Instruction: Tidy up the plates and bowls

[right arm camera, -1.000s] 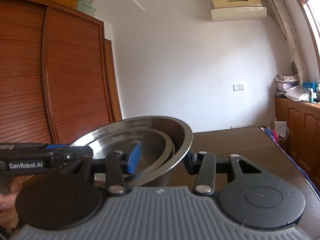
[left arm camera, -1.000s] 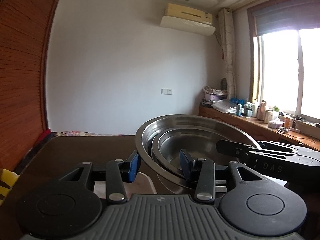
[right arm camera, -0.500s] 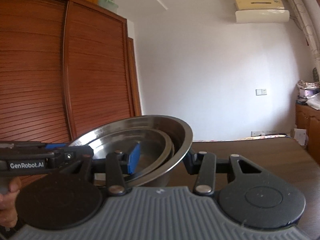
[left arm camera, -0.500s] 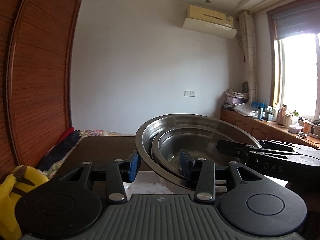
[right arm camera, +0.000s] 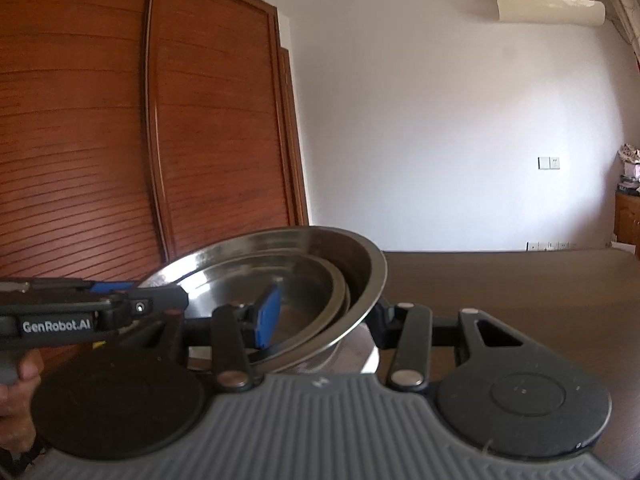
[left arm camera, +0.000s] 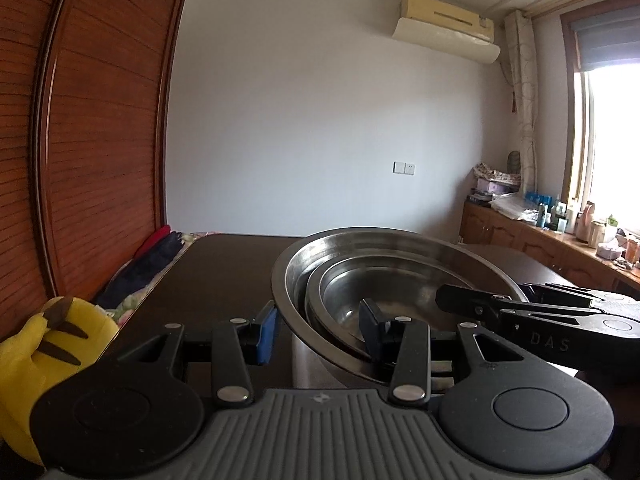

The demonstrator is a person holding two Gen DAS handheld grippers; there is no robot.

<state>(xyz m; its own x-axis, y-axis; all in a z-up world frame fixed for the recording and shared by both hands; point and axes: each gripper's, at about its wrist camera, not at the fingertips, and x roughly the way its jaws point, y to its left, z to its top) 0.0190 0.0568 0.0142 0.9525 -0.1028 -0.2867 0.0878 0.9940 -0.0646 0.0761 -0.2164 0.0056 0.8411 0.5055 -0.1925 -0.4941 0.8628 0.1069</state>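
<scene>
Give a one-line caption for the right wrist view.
Right tool and left tool grip the nested steel bowls by opposite rims above the dark table.

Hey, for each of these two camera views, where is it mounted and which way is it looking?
Left wrist: sits on the left gripper, looks along its fingers at the nested steel bowls, window wall beyond; the right gripper enters from the right.
Right wrist: sits on the right gripper, facing the wardrobe; a hand shows at left.
Shared: the bowls, each gripper straddling their rim, and the air conditioner.

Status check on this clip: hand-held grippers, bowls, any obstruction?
Left hand-held gripper and right hand-held gripper each clamp the rim of the nested steel bowls. Stack tilted above dark table. Nothing blocking.
</scene>
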